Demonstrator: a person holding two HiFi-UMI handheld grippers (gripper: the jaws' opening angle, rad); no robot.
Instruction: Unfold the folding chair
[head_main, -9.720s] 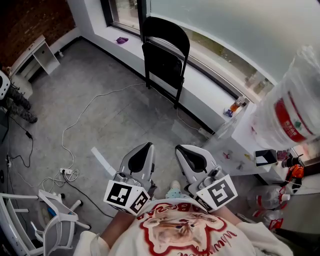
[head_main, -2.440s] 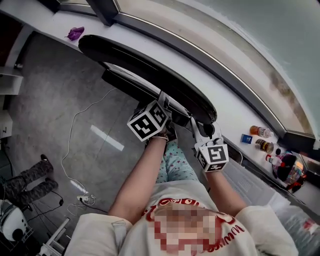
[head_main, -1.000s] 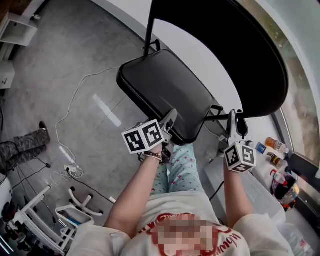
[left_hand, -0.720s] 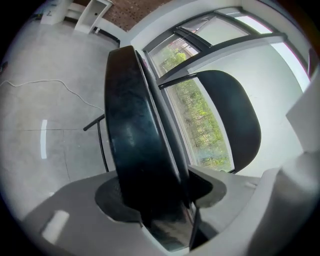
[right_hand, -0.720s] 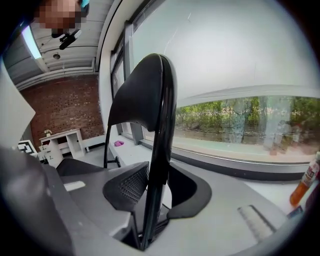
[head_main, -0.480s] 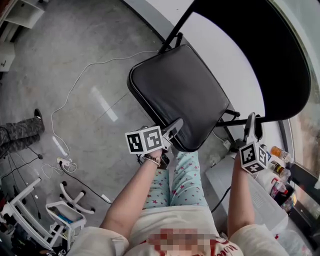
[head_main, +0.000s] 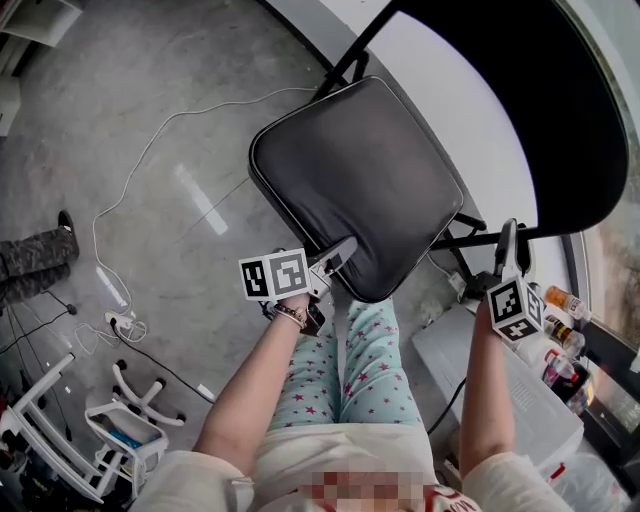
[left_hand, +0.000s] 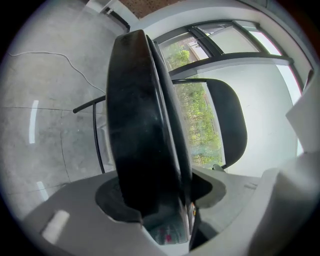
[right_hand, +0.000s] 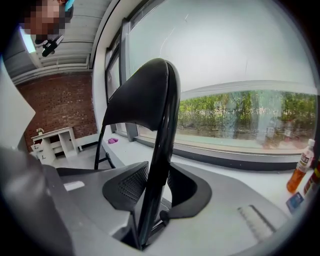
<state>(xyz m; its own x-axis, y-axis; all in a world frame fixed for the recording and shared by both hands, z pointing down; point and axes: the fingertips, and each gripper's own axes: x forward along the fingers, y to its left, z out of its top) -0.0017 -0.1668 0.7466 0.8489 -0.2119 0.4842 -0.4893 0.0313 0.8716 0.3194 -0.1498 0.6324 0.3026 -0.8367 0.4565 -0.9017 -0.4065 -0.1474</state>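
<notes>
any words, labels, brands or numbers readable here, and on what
No word or number can be read in these views.
Left gripper and right gripper cubes: black-and-white square code patterns, no letters.
Bottles at the right edge: labels too small to read.
Blue packet: print blurred.
Folding chair: no print visible.

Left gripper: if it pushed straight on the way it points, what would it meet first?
The seat: its edge sits between the jaws of the left gripper, so it would jam deeper onto that at once. The backrest lies beyond, though how far is unclear.
</notes>
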